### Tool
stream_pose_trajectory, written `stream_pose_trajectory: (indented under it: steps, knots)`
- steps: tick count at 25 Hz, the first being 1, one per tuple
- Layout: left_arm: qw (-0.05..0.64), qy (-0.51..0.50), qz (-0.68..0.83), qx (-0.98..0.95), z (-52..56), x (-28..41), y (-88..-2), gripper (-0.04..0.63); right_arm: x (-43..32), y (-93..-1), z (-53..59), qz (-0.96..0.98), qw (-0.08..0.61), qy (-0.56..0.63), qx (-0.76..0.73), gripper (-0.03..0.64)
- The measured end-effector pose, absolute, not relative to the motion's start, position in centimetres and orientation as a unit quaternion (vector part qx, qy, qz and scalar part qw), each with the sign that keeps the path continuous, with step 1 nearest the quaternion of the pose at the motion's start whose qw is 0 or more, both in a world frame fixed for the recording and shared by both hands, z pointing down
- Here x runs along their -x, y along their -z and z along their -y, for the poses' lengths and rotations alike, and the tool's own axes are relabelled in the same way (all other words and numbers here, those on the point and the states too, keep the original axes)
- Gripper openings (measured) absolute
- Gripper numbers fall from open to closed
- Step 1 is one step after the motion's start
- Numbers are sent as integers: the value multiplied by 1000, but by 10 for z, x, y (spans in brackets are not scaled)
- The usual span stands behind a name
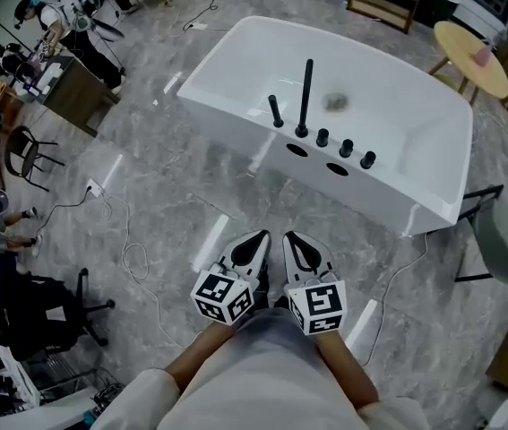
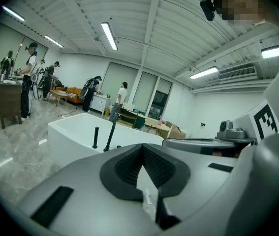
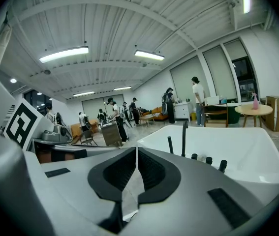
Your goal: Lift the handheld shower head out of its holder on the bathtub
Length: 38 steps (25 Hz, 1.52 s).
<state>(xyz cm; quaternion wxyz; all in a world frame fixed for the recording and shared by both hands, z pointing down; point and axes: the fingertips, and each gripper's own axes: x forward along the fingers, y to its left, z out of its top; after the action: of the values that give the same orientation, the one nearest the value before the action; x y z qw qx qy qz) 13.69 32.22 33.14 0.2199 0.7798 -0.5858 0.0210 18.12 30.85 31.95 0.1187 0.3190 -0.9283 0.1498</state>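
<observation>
The left gripper (image 1: 256,242) and right gripper (image 1: 296,244), jaws together and empty, hover well apart from the shower head (image 1: 275,111) on the bathtub (image 1: 388,200).

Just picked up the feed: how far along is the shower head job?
Done: nothing; the shower head stands in its holder on the tub. In hand: nothing; left gripper and right gripper are shut, empty, short of the tub. Remaining: approach, open, grip, lift it out.
</observation>
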Motion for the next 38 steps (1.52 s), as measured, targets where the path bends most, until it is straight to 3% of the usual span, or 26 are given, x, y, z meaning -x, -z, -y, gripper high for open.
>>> stream_pose_trajectory:
  steps: [22, 38]
  knots:
    - [222, -11, 547, -807, -218, -35, -332, 6, -76, -335, -217, 912, 167, -145, -347, 21]
    - [172, -37, 510, -842, -152, 76, -325, 6, 22, -339, -152, 886, 174, -150, -404, 23]
